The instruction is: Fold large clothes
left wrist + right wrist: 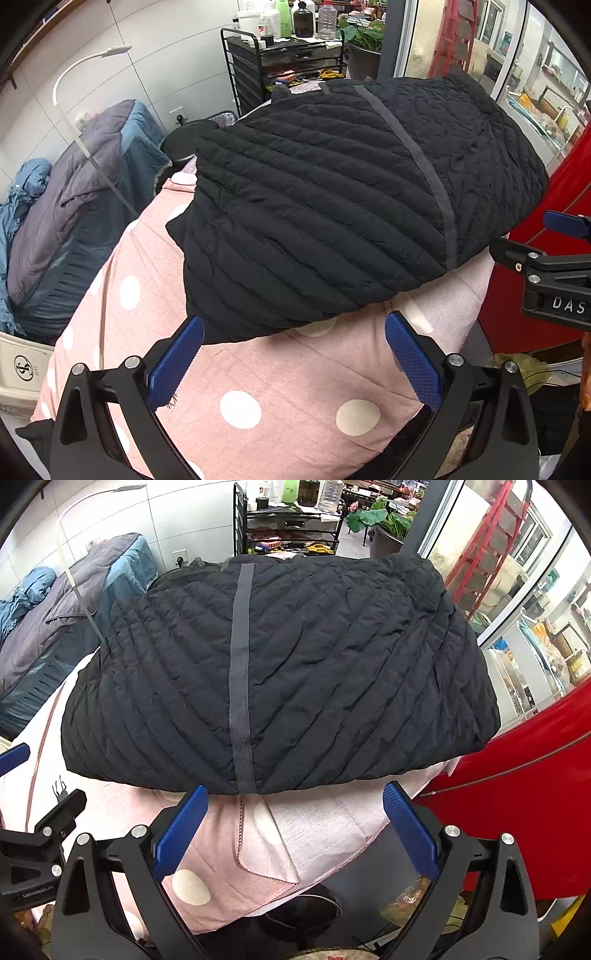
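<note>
**The thick jacket may slide or spring open when the next fold begins**

The black quilted jacket [332, 206] lies spread on a surface covered by a pink cloth with white dots [229, 373]. A grey tape strip [242, 672] runs down its middle to the near hem. On the right side the jacket reaches the edge of the pink cloth, next to the red panel [524, 805], and seems to hang a little over it.

Both claws are released and hold nothing. The left claw [293, 358] hovers just before the near hem of the jacket, on the left part. The right claw [295, 829] hovers before the same hem, close to the end of the grey strip.

In my judgement the risks are these. The padding is thick and smooth, so a claw can catch only the top layer, and the fold will come uneven. The pink cloth is loose, with a corner folded back near the right claw; a low grasp can take this cloth together with the hem. If the jacket is pulled toward the red panel, its overhanging side may drag it off the surface
</note>
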Available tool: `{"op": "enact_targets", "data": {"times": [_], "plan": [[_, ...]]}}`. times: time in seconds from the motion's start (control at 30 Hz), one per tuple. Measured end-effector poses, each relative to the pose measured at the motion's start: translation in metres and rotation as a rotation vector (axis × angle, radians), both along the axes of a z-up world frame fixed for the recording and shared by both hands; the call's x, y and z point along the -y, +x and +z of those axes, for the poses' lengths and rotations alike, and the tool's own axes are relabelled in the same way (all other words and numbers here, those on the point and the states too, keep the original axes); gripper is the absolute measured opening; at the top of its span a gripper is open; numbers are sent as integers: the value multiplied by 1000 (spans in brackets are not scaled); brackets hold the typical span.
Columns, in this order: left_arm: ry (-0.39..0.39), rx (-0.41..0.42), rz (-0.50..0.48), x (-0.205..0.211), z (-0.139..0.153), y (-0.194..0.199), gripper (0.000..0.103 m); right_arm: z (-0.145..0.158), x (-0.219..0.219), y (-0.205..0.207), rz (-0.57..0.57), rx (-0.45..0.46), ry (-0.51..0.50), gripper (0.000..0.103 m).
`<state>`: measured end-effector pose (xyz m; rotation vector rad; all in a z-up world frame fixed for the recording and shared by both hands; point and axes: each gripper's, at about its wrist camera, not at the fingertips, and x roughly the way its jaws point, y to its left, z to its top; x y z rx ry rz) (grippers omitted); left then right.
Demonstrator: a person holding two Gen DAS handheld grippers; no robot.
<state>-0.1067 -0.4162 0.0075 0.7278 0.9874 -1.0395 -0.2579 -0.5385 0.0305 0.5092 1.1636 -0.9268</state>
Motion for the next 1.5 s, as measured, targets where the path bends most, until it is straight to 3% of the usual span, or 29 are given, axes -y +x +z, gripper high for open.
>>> {"op": "enact_targets", "data": {"times": [1.5], "plan": [[46,-44,24,6,-7,9,97,-3,-5,6,10,-41,-6,94]]}}
